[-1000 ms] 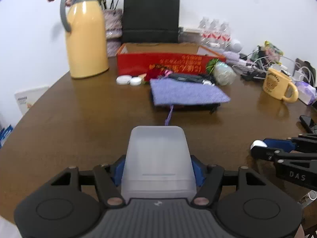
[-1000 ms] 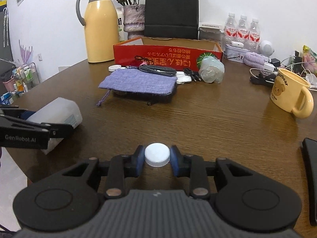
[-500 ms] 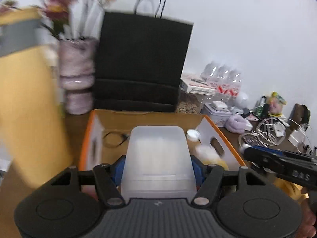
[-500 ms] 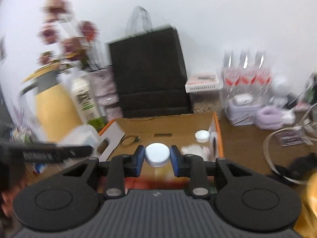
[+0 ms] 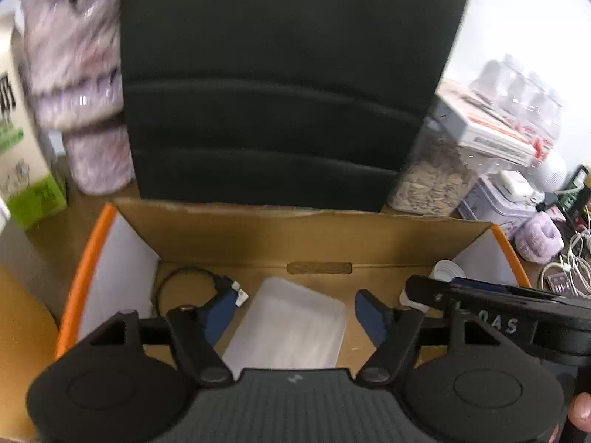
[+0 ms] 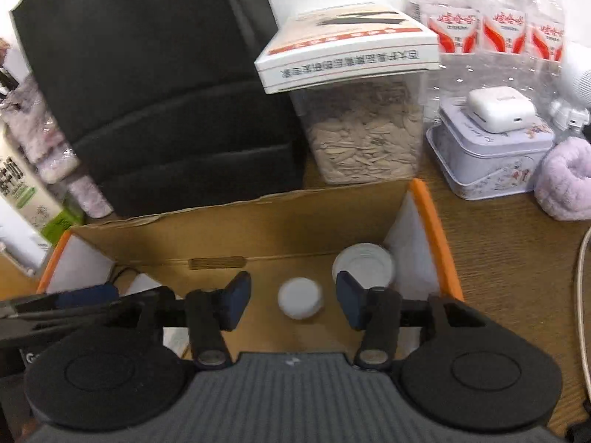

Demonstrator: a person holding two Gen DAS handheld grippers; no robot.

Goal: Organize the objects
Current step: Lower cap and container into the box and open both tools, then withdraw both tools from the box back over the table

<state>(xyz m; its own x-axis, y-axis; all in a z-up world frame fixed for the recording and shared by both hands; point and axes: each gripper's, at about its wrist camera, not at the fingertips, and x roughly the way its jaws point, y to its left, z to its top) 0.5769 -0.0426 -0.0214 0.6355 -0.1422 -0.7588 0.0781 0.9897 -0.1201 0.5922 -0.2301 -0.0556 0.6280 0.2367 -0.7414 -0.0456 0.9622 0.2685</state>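
An open cardboard box with orange rims lies below both grippers. My left gripper is open above it; the translucent white plastic box lies on the box floor between its fingers. My right gripper is open over the box's right end; the small white cap lies below it, free of the pads. A larger white lid sits in the right corner. A black cable with a white plug lies at the left end. The right gripper's fingers show in the left wrist view.
A black paper bag stands right behind the box. A purple-wrapped vase and a carton stand at the left. A jar of seeds, a tin, water bottles and a purple fluffy thing stand at the right.
Both grippers have moved forward over the cardboard box and opened. The plastic box has left the left gripper and the white cap has left the right one; both now lie in the box.
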